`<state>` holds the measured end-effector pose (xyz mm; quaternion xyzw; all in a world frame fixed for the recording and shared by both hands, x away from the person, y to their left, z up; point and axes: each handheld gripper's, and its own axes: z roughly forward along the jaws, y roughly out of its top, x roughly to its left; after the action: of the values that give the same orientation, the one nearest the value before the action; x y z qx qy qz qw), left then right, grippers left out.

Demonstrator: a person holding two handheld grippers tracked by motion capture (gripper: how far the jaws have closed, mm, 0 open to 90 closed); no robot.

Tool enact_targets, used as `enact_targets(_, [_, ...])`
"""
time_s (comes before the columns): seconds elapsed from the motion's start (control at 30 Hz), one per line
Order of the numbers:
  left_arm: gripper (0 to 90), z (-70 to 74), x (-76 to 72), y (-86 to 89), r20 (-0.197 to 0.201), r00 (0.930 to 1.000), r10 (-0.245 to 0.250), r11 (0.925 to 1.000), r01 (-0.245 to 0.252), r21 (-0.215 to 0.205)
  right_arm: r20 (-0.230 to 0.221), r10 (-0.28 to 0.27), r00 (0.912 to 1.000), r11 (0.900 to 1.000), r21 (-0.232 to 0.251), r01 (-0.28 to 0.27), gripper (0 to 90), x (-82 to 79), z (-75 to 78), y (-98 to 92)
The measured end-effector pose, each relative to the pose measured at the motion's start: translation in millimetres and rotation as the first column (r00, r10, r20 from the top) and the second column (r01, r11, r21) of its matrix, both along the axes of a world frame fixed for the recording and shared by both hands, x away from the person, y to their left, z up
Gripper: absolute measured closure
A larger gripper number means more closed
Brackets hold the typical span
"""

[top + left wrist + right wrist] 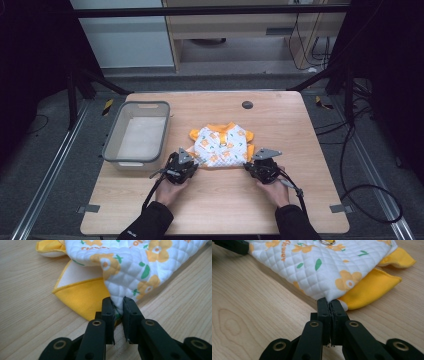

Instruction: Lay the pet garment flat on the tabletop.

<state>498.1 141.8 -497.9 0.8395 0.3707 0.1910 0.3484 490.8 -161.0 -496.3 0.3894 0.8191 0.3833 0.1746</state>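
A small quilted white garment [221, 145] with orange flowers and yellow trim lies folded at the middle of the wooden table [280, 115]. My left gripper [191, 161] pinches its near left corner; in the left gripper view the jaws [117, 307] are shut on the quilted cloth [130, 267], with a yellow sleeve [82, 295] beside them. My right gripper [251, 164] pinches the near right corner; in the right gripper view its jaws [329, 305] are pressed together on the garment's [317, 262] hem, next to a yellow cuff [372, 287].
A grey plastic bin [112, 137] stands at the table's left side, a white lining inside it. A dark round hole [247, 104] sits near the table's far edge. The person's hands and dark sleeves come in from the near edge.
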Motion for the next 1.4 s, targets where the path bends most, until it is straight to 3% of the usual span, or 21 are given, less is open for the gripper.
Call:
enact_targets(0.2, [82.2,2.2,-0.4,1.9,-0.016,0.9998,-0.01,0.9998,0.01,-0.019,0.035,0.023,0.9991,0.999,0.022,-0.024,88.9,-4.3,9.2,-4.6])
enact_targets(0.47, [83.6,22.4,-11.3,5.0,0.002,0.9992,-0.041,0.9928,0.041,-0.112,0.059,0.049,0.9971,0.997,0.063,-0.052,89.1,-14.5,26.5,-12.3])
enact_targets(0.63, [83.7,39.5,-28.3,8.5,0.008,0.9978,-0.066,0.9846,0.066,-0.162,0.085,0.083,0.9929,0.992,0.091,-0.09,89.1,-32.5,46.2,-16.6])
enact_targets(0.67, [83.7,52.8,-39.7,11.4,0.022,0.9963,-0.083,0.9787,0.085,-0.187,0.087,0.099,0.9912,0.989,0.105,-0.108,89.0,-39.2,53.6,-18.4])
enact_targets(0.77, [83.7,73.3,-52.0,13.1,0.038,0.9946,-0.097,0.9692,0.103,-0.224,0.097,0.121,0.988,0.981,0.142,-0.134,88.9,-50.0,71.7,-22.2])
enact_targets(0.83, [83.6,80.1,-50.6,11.9,0.035,0.9956,-0.087,0.967,0.093,-0.237,0.088,0.116,0.9893,0.977,0.167,-0.13,88.8,-50.4,82.0,-22.9])
enact_targets(0.9, [83.3,80.8,-42.1,8.4,0.013,0.9981,-0.06,0.9721,0.061,-0.226,0.063,0.087,0.9942,0.978,0.185,-0.098,88.6,-42.7,85.7,-21.3])
enact_targets(0.93, [83.1,76.8,-33.7,5.5,0.004,0.9993,-0.036,0.9774,0.036,-0.208,0.049,0.067,0.9965,0.981,0.176,-0.075,88.3,-36.1,84.2,-19.4])
enact_targets(1.03, [82.3,60.3,-10.9,0.7,-0.025,0.9994,0.022,0.9835,-0.026,-0.179,0.009,-0.014,0.9999,0.995,0.103,0.013,87.4,-9.1,66.7,-11.3])
enact_targets(1.1, [80.0,46.4,3.8,-0.6,-0.042,0.9977,0.053,0.9809,-0.06,-0.185,0.011,-0.074,0.9972,0.996,0.045,0.074,83.3,9.1,46.4,-5.5])
enact_targets(1.17, [73.6,34.8,13.6,-0.8,-0.047,0.9955,0.083,0.9793,-0.09,-0.181,0.016,-0.105,0.9943,0.994,0.035,0.105,81.5,17.8,32.0,-2.7])
enact_targets(1.27, [62.5,25.9,17.3,2.6,-0.058,0.9935,0.098,0.9735,-0.107,-0.202,0.014,-0.135,0.9907,0.99,0.045,0.134,79.6,22.5,16.6,-0.8])
enact_targets(1.37, [46.0,27.5,14.7,6.4,-0.03,0.9947,0.098,0.9766,-0.102,-0.189,0.029,-0.134,0.9906,0.99,0.043,0.133,76.8,19.8,20.2,-2.3])
enact_targets(1.4, [46.0,31.2,11.7,10.3,-0.016,0.9954,0.094,0.9748,-0.096,-0.202,0.039,-0.134,0.9902,0.99,0.054,0.132,75.7,17.9,23.5,-3.9])
